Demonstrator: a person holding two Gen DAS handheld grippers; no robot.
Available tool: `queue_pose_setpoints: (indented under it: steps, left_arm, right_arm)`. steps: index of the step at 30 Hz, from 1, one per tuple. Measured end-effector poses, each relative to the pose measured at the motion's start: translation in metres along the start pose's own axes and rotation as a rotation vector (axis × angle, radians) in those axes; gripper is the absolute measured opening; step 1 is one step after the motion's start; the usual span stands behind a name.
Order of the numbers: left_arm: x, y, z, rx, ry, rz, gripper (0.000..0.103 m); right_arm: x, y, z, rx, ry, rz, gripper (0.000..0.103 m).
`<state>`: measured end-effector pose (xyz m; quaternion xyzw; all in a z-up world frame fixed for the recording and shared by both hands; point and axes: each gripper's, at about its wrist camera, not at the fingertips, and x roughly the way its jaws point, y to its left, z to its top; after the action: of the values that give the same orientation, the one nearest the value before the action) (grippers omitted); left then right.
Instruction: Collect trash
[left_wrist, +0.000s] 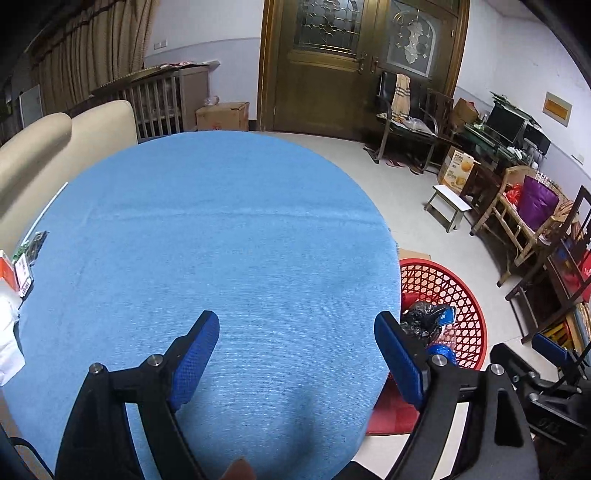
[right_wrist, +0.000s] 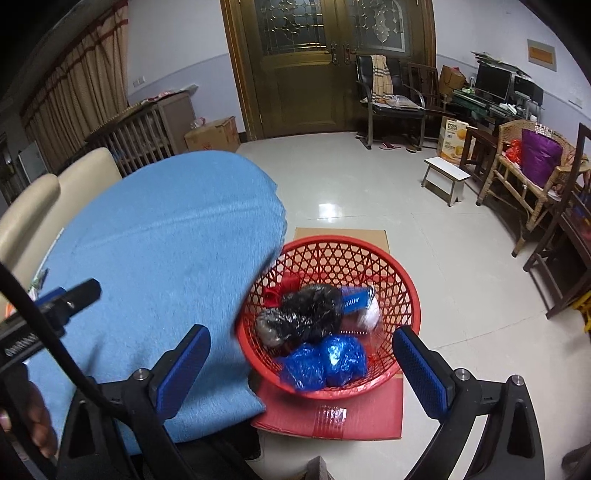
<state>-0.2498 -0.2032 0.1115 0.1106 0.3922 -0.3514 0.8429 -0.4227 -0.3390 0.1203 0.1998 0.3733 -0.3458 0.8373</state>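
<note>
Left gripper (left_wrist: 295, 354) is held above the blue table (left_wrist: 221, 221), jaws wide, nothing between them; right gripper (right_wrist: 301, 365) is likewise spread and empty over the red basket (right_wrist: 369, 251). Bagged trash (right_wrist: 314, 314) is seen inside the basket; remaining scraps (left_wrist: 14, 295) lie at the table's left edge. These should be approached low and gripped centrally; the table edge near the basket should be cleared; open floor lies beyond.

Dim indoor light, heavy fisheye on both views

We get soft shadows, a white glare patch on the floor tiles (right_wrist: 328, 210) beyond the red basket (right_wrist: 408, 291), blur along the basket's left rim, and black, bent corners.
</note>
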Motion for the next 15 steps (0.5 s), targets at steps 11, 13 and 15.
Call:
queue_pose_setpoints:
  steps: [11,13,15]
  left_arm:
    - [-0.0023,-0.0055,-0.0003,0.029,-0.007,0.016,0.086]
    - [-0.0026,-0.0065,-0.0010,0.036,-0.007,0.019,0.086]
    - [-0.0023,-0.0086,-0.0013,0.045,-0.006,0.022,0.086]
  right_arm:
    - [0.0037,0.0023,-0.0062,-0.009,-0.013,-0.037,0.100]
    - [0.0038,0.0004,-0.0060,-0.003,-0.011,-0.041,0.100]
    - [0.0038,-0.0004,-0.0054,-0.001,-0.012,-0.045,0.100]
